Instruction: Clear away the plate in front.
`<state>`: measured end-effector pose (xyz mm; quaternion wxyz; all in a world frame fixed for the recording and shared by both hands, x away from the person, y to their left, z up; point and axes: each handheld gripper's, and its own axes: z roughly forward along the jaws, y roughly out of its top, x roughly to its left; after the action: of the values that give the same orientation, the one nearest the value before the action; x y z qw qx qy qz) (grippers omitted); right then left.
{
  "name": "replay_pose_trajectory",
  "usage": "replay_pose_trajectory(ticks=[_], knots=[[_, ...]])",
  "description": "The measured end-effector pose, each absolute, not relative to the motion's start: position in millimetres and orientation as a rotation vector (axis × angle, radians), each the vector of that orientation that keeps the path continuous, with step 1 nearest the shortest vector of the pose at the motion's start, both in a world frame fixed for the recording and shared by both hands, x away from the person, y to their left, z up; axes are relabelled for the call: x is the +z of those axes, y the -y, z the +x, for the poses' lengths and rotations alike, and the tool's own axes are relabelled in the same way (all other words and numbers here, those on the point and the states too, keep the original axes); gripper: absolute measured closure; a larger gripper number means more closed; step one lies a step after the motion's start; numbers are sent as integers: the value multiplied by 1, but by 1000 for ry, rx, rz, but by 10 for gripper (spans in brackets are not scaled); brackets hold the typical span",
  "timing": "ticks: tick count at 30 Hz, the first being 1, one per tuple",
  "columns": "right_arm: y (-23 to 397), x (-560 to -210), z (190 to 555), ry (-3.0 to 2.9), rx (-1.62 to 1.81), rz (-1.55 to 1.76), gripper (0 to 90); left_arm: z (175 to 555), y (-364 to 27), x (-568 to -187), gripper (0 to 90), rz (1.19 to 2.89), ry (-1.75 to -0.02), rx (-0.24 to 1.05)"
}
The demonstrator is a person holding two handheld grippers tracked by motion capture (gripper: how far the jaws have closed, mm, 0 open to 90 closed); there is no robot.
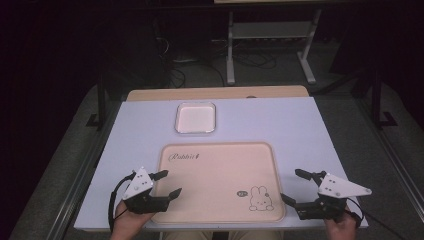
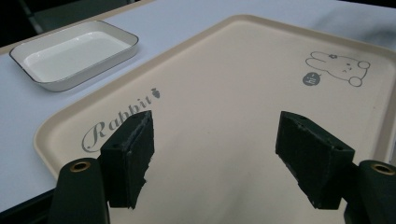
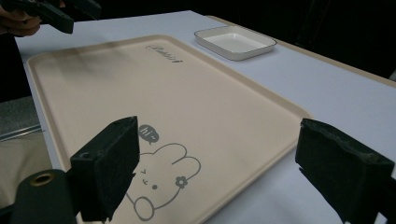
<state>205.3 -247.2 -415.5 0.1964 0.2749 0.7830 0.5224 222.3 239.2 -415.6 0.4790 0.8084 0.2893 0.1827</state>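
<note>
Two tools over the near end of the table, one in each hand. Left tool sits at the near-left corner of the tray, jaws wide apart, nothing between them; both jaws hang over the tray's left edge. In the left gripper view the jaws frame bare tray surface, the "Rabbit" lettering just beyond the left jaw. Right tool is at the tray's near-right corner, jaws also spread wide and empty; one jaw reaches toward the tray rim near the rabbit drawing, the other is over bare table. Tray lies flat, centred on the near half of the table, long side toward the person. Dish, white and empty, stands just beyond the tray's far edge, apart from it, left of centre.
</note>
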Motion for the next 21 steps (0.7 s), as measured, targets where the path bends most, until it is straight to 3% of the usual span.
replay_pose_trajectory(ticks=[21], knots=[[247, -417, 207, -2202, 1457, 774, 129, 233, -235, -417, 268, 1980, -713, 416]])
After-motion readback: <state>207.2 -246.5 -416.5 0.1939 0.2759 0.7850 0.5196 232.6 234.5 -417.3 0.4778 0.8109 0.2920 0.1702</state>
